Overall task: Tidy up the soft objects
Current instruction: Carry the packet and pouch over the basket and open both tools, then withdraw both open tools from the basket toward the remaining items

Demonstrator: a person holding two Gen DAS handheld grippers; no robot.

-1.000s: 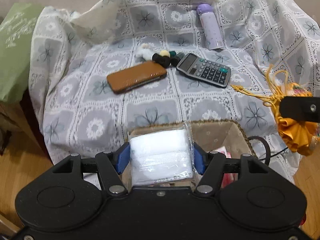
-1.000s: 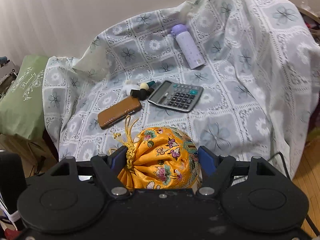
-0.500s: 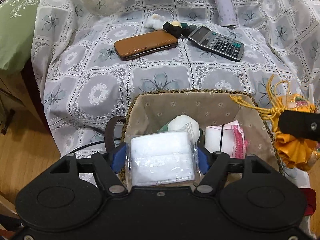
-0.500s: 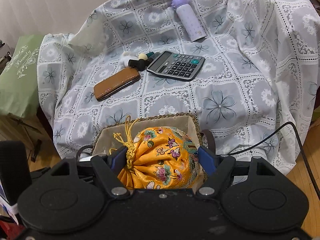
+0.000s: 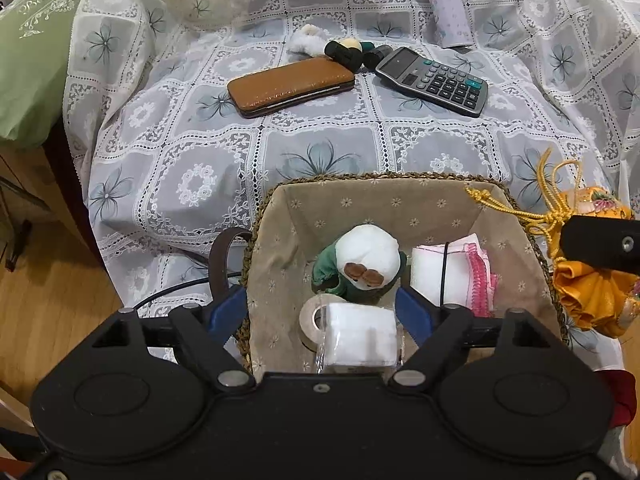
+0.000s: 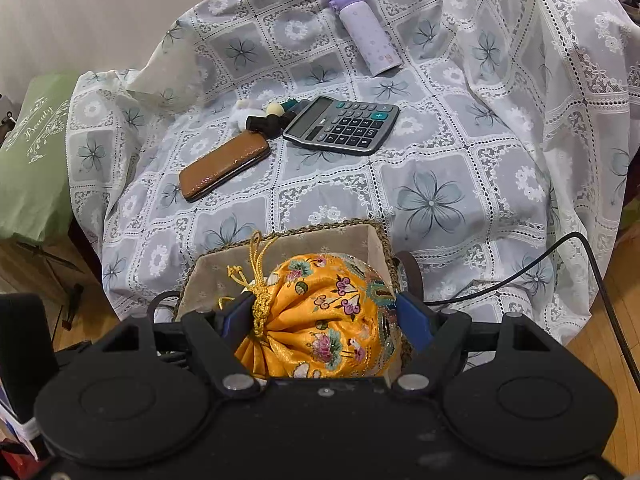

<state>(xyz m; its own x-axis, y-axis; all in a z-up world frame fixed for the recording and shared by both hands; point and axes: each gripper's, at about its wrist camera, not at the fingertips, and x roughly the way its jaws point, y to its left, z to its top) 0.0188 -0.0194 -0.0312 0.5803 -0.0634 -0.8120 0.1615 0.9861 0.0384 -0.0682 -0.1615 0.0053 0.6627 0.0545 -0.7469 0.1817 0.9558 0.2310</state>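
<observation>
In the left wrist view, the left gripper [image 5: 322,312] sits low in the frame above a lined woven basket [image 5: 280,240], its jaws opening; the blue pads stand clear on either side of a white tissue pack [image 5: 360,342] in clear wrap, which lies in the basket at lower centre and touches neither pad. Next to it in the basket are a roll of tape [image 5: 314,318], a small green and white plush doll [image 5: 366,264] and a folded white cloth with pink trim [image 5: 460,276]. Higher up, on the floral lace cover [image 5: 320,152], lie a brown case [image 5: 290,88], a grey calculator [image 5: 434,80] and a lilac bottle [image 5: 446,16]. At the right edge the yellow embroidered pouch [image 5: 592,300] shows in the other gripper. In the right wrist view, the right gripper [image 6: 322,316] clamps that pouch [image 6: 320,316] between both blue pads, low in the centre of the frame, over the right part of the basket [image 6: 360,236]. The calculator [image 6: 344,124], case [image 6: 224,166] and bottle [image 6: 366,32] lie beyond it in the upper half.
</observation>
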